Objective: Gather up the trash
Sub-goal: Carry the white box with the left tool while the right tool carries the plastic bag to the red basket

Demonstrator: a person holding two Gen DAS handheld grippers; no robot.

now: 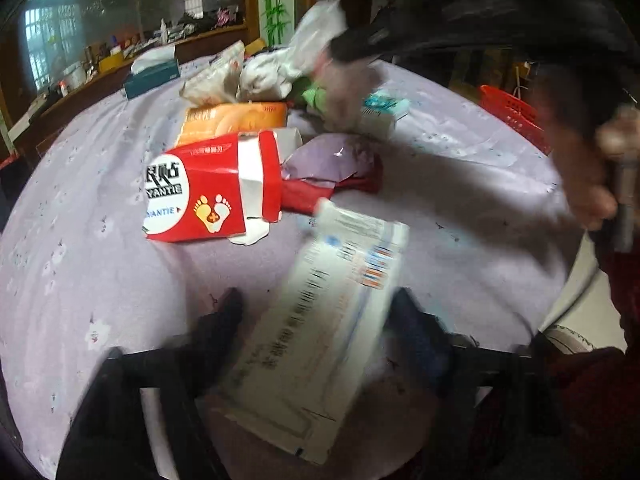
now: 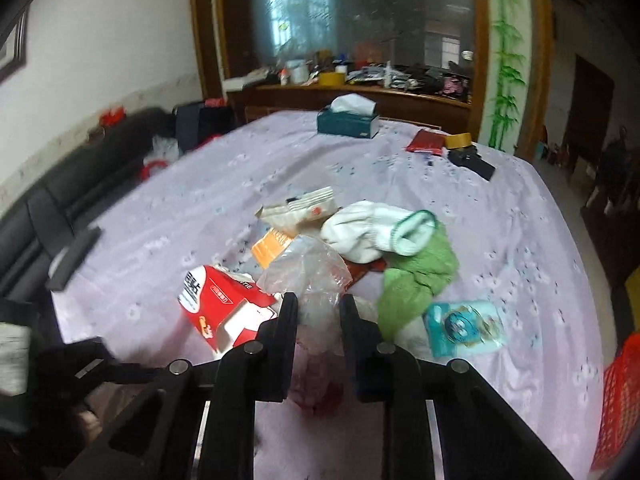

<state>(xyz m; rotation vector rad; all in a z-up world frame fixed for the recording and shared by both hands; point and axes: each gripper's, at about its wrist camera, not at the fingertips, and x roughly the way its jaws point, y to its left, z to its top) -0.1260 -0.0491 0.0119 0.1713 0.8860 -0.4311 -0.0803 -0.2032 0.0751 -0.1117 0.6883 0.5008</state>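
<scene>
The left gripper (image 1: 316, 312) pointed steeply down at the lilac flowered cloth of the worktop (image 1: 100, 280), its two dark fingers (image 1: 224, 320) spread apart. A white printed box (image 1: 320, 320) sat tilted between them, blurred; whether the pads pressed on its sides could not be told. Just beyond the box lay a torn red and white carton (image 1: 208, 196), with an orange packet (image 1: 236, 120) behind it and a purple wrapper (image 1: 332, 160) to its right. The right gripper (image 2: 319, 300) reached forward at a shallower downward slant, its jaws drawn close together and pinching a crumpled clear plastic bag (image 2: 308, 276), which bulged up above the fingertips and hung down between the fingers. Around that bag lay the rest of the litter: the red carton to its left, a white sock (image 2: 368, 232) and a green cloth (image 2: 416, 276) to its right, and a teal packet (image 2: 464, 328) nearer the worktop's edge. A red basket (image 2: 620, 400) stood at the far right.
</scene>
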